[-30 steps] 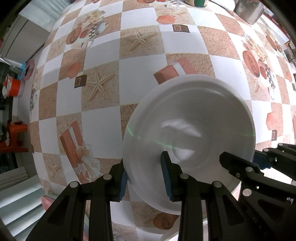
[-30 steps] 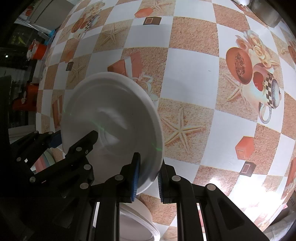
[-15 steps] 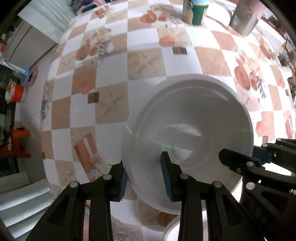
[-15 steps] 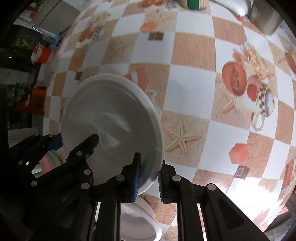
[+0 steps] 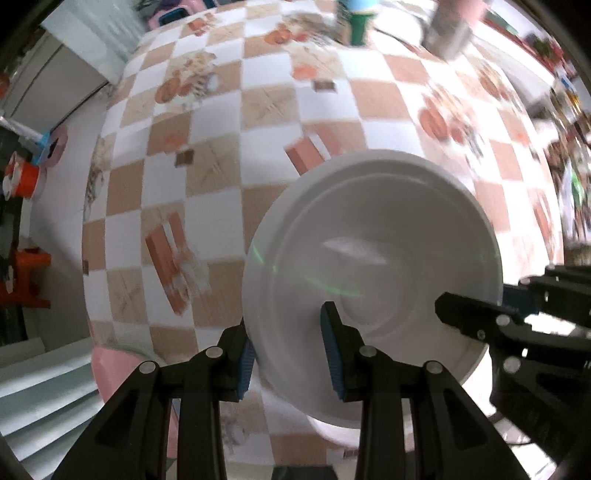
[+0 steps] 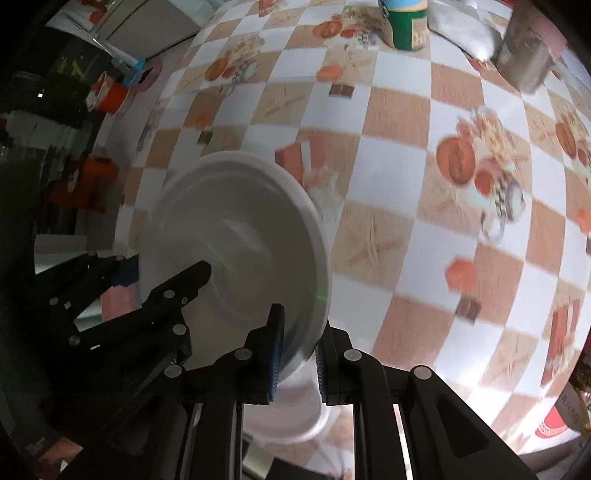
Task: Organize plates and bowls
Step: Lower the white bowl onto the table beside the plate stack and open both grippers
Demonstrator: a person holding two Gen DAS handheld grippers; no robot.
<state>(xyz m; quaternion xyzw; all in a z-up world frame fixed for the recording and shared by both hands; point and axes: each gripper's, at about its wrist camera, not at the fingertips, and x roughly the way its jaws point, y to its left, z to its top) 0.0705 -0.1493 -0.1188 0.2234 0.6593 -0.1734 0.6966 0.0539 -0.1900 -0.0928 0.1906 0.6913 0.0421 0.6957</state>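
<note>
A white bowl [image 5: 373, 258] is held in the air above the checkered table by both grippers. My left gripper [image 5: 290, 354] is shut on its left rim. My right gripper [image 6: 297, 350] is shut on its right rim, and the bowl [image 6: 236, 236] fills the left middle of the right wrist view. Each gripper shows in the other's view, the right one [image 5: 480, 310] and the left one [image 6: 155, 280]. Another white dish [image 6: 291, 424] lies on the table right below the held bowl. A pink dish [image 5: 118, 373] sits at the table's near left edge.
The patterned tablecloth [image 6: 406, 177] covers the table. A green can [image 6: 406, 22] and a metal pot [image 6: 524, 62] stand at the far side. Orange stools [image 5: 22, 280] and an orange tub [image 5: 22, 177] are on the floor to the left.
Both grippers have lifted the white bowl higher and drawn back from the table. More of the table's far side and the dish below have come into view.
</note>
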